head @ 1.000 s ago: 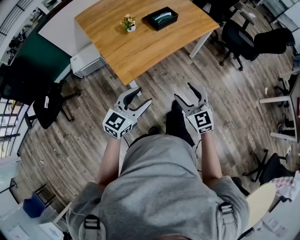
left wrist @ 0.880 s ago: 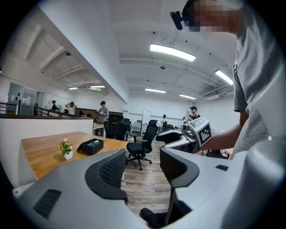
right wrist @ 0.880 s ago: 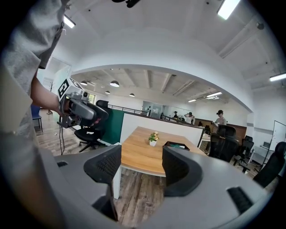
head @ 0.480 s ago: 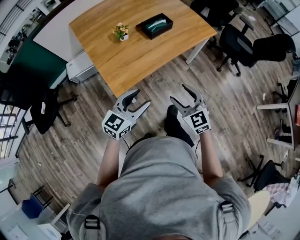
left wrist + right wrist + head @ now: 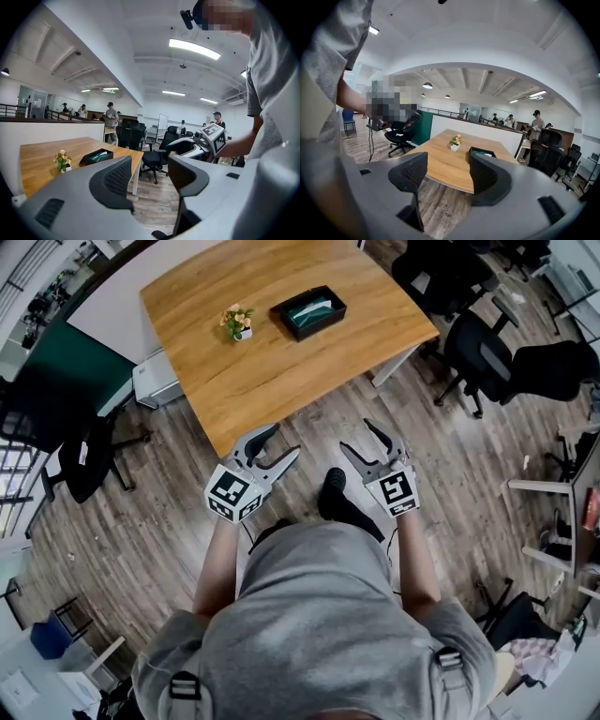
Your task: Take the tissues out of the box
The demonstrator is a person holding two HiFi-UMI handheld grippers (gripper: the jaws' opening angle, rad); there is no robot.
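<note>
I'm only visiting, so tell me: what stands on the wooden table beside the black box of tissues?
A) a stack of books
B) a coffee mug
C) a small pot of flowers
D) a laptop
C: in the head view a small pot of flowers stands on the wooden table, just left of the black tissue box and apart from it.
</note>
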